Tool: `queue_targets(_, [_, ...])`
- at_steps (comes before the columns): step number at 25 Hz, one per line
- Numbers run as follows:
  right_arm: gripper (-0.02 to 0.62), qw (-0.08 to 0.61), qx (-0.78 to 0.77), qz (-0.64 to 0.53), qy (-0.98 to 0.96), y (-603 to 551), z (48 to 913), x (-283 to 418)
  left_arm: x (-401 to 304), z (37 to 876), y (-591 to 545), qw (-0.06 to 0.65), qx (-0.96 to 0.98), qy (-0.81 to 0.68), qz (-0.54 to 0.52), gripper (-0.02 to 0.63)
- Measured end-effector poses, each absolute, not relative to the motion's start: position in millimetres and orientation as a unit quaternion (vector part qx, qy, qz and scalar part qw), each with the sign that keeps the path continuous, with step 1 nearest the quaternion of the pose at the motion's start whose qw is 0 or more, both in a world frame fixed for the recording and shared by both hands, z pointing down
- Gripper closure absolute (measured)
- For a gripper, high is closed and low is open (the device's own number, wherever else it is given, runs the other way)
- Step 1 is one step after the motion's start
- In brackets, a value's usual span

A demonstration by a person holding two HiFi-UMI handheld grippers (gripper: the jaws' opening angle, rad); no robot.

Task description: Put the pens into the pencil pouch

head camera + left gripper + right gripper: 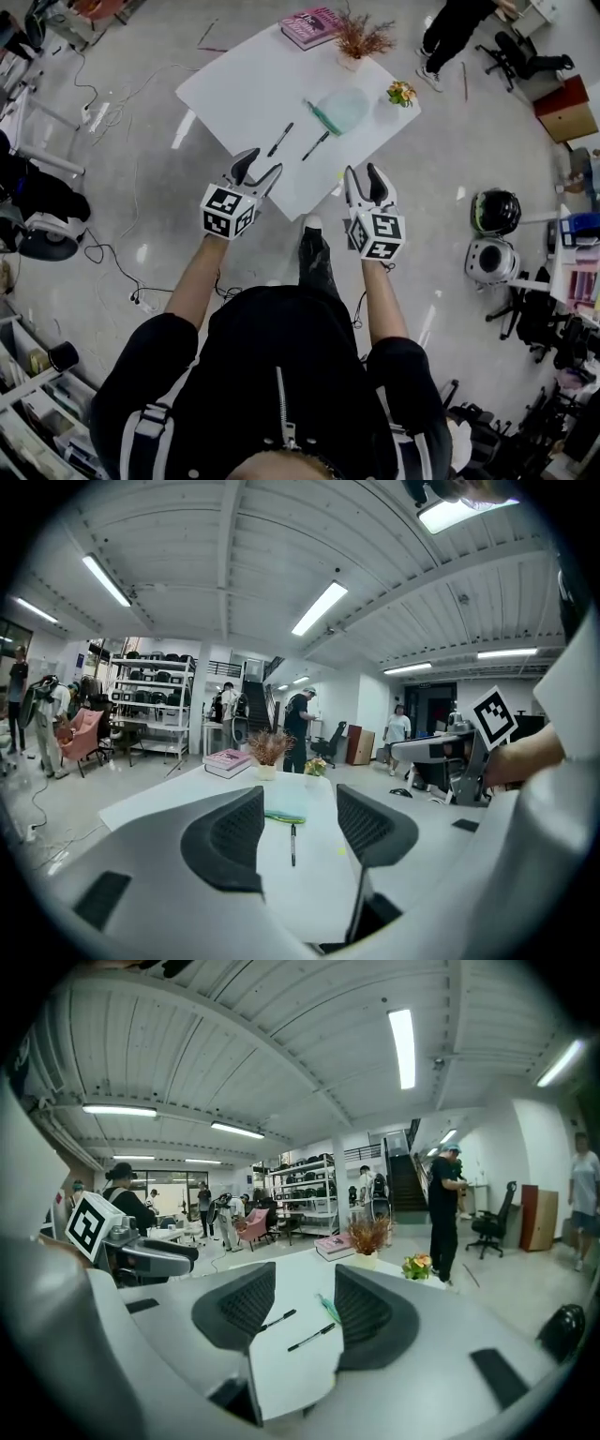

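Note:
Two black pens lie on the white table (234,89), one on the left (280,139) and one on the right (316,145). Just beyond them rests a translucent pencil pouch (342,110) with a green zipper. My left gripper (258,169) is open and empty at the table's near edge, short of the pens. My right gripper (366,175) is open and empty by the near corner. The left gripper view shows one pen (292,844) and the pouch (286,813) between the jaws. In the right gripper view both pens (278,1319) (312,1337) lie ahead.
A pink book (309,23), a vase of dried plants (361,39) and a small flower pot (401,92) stand at the table's far side. A person (459,28) stands beyond it. Helmets (494,211) and chairs sit at right, cables (103,253) at left.

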State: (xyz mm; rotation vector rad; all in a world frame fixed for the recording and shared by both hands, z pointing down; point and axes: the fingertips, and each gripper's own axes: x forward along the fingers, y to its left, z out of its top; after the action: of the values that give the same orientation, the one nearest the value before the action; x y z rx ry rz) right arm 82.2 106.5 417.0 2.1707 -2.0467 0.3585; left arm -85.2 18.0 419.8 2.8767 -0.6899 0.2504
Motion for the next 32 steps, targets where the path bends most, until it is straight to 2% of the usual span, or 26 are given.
queue_targets(13, [0.405,0.105,0.621,0.13,-0.766,-74.4,433.4,165.2,-16.7,430.7,-108.5,0.122,0.929,-0.333,0.102,0.36])
queue_targets(32, [0.405,0.168,0.534,0.144,-0.816,-146.5,483.0,163.4,-20.6,444.3,-157.3,0.14,0.899,-0.403,0.101,0.36])
